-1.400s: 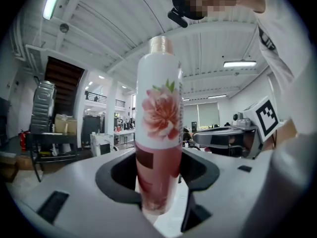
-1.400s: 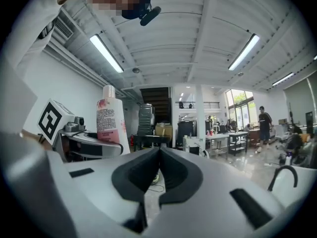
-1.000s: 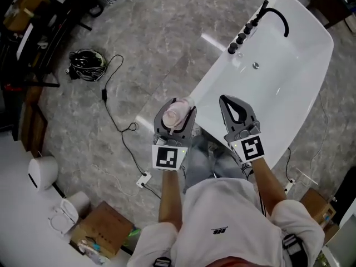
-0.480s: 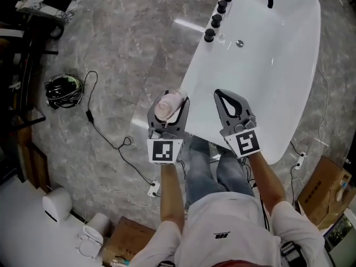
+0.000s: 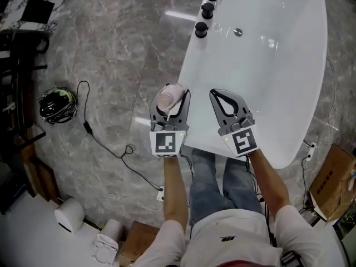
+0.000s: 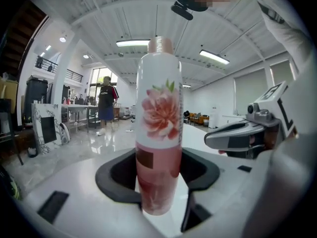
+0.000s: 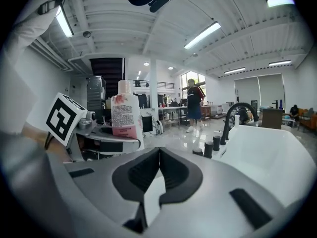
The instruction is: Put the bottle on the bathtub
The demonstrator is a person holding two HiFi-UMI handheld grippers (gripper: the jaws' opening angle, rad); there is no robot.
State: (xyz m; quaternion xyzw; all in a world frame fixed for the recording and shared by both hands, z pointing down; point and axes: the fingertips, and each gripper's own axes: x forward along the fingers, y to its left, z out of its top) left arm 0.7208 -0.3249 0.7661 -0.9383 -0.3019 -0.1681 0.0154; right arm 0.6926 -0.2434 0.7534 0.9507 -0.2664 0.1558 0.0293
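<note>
- Big open indoor hall; looks like a test/demo space, not a home bathrm.
- White freestanding bathtub [image 5: 289, 93] w/ black tap knobs [image 5: 201, 29] stands alone on glossy grey stone-look floor [image 5: 111, 65].
- Cable coil [image 5: 55, 103] + cardboard box [image 5: 334, 179] lie on the floor.
- High white ceiling w/ strip lights [image 7: 203, 34]; work tables [image 6: 78, 108] and a person [image 7: 192, 104] standing in bkgd.

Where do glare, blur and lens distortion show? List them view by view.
Head view: sharp, with light streaks glaring off the polished floor and the white bathtub nearly washed out. Left gripper view: fisheye curves the ceiling, corners black; the bottle is crisp. Right gripper view: same fisheye, ceiling lights flare, the right claw looks slightly soft.
</note>
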